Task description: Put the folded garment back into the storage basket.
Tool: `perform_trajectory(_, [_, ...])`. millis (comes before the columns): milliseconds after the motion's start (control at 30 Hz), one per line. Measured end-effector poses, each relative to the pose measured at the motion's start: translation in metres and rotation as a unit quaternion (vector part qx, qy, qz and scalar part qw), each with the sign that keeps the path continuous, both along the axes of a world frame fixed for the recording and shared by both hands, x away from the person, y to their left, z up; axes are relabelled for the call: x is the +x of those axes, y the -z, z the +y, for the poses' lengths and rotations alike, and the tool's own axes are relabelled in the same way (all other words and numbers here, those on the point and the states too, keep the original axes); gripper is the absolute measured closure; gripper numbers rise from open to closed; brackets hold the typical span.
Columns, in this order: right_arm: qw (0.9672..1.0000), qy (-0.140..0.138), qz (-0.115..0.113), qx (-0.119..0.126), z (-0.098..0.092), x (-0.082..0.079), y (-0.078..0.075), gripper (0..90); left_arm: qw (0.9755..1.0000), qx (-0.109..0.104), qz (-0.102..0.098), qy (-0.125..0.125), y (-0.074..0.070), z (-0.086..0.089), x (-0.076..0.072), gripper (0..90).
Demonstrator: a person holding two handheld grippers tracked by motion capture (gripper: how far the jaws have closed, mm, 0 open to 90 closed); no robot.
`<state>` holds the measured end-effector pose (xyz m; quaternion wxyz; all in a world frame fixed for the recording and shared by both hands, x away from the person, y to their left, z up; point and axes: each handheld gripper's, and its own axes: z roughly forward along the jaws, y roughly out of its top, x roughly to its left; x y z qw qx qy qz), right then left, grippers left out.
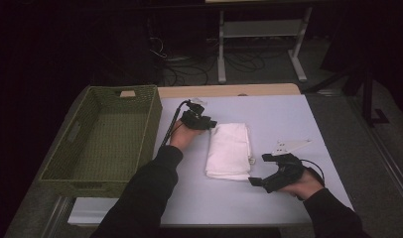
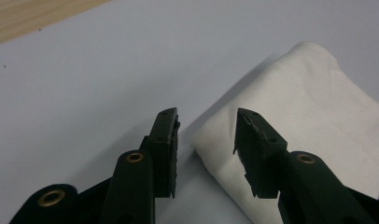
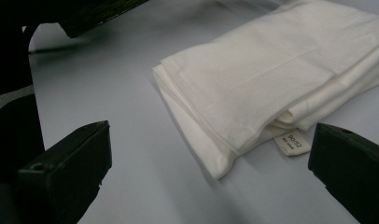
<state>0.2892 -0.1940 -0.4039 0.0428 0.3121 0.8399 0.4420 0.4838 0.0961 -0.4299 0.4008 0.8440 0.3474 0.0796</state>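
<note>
At far left a green woven basket (image 1: 102,136) is sitting empty on the counter (image 1: 269,198), its right wall just beside the left forearm. Left gripper (image 1: 208,124) is hovering at the far-left corner of the folded white cloth (image 1: 230,150); in the left gripper view its jaws are standing partly open, straddling that corner (image 2: 211,135) without pressing on it, nothing held. Cloth is lying flat mid-counter, long side running near to far, in several stacked layers, with a small tag (image 3: 291,141) poking out at the near right edge. Right gripper (image 1: 256,171) is waiting just right of the near corner, jaws standing wide, empty. Judging handling: light, soft, limp, and the layers are likely to slide apart or unfold if lifted by one ply. Best hold looks like pinching the whole thickness at a folded corner, one gripper at each end.
</note>
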Motion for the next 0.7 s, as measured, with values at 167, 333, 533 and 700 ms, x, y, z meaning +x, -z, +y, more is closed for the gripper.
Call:
perform_trajectory(167, [1.0, -0.001, 0.0, 0.001, 0.0, 0.0, 0.0, 0.0, 1.0, 0.0, 0.006, -0.001, 0.003, -0.004, 0.002, 59.3])
perform_trajectory(333, [1.0, -0.001, 0.0, 0.002, 0.0, 0.0, 0.0, 0.0, 0.9998, -0.003, 0.016, -0.006, 0.007, -0.004, 0.005, 61.1])
perform_trajectory(533, [1.0, -0.002, 0.001, 0.001, 0.0, 0.0, 0.001, 0.0, 0.9995, -0.001, 0.029, -0.009, 0.012, -0.004, 0.006, 61.0])
perform_trajectory(700, [1.0, -0.002, 0.001, 0.001, 0.001, 0.0, 0.001, 0.0, 0.9995, 0.005, 0.03, -0.001, 0.014, -0.005, 0.006, 61.7])
